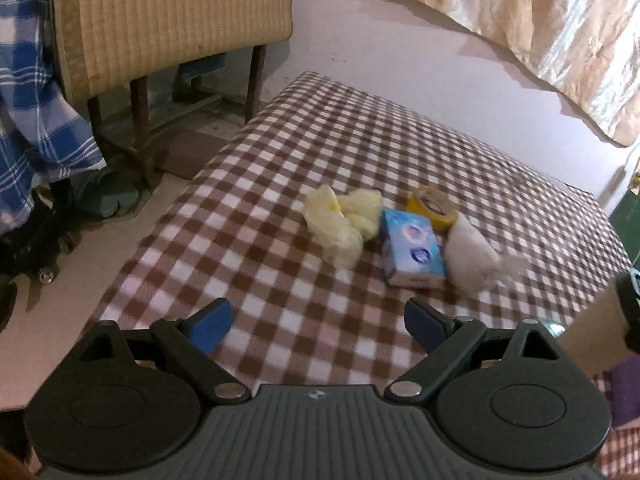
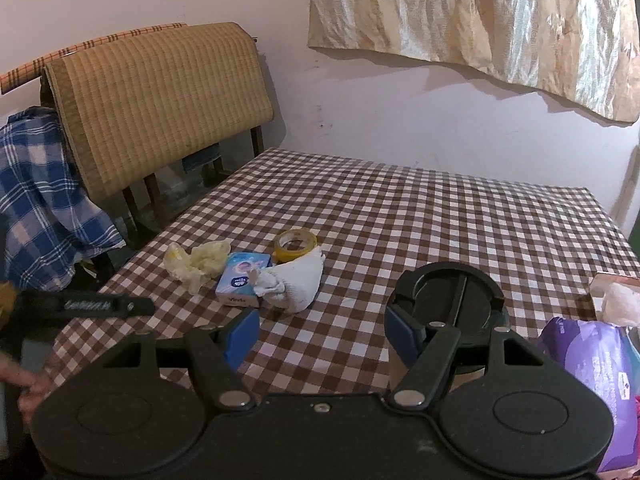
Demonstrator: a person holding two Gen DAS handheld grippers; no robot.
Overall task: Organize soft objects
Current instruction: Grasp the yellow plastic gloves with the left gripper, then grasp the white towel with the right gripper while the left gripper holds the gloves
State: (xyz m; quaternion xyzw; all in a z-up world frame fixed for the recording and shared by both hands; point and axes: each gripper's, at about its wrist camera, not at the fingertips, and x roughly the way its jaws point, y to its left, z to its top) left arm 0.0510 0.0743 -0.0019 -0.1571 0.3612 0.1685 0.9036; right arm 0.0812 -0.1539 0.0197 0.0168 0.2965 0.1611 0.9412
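On the brown checked tablecloth (image 1: 320,152) lie crumpled pale yellow gloves (image 1: 340,220), a blue tissue pack (image 1: 412,252), a white rolled cloth (image 1: 470,258) and a yellow tape roll (image 1: 432,206), bunched together. My left gripper (image 1: 318,324) is open and empty, short of the tissue pack. In the right wrist view the gloves (image 2: 198,264), tissue pack (image 2: 242,278), white cloth (image 2: 294,284) and tape roll (image 2: 295,245) sit ahead and left of my right gripper (image 2: 318,334), which is open and empty above the tablecloth (image 2: 400,216).
A black round lidded object (image 2: 448,294) stands by my right gripper's right finger. A purple soft package (image 2: 592,376) and a tissue box (image 2: 616,294) are at the right. A bench with a woven mat (image 2: 160,96) and blue plaid cloth (image 2: 44,192) stands left of the table.
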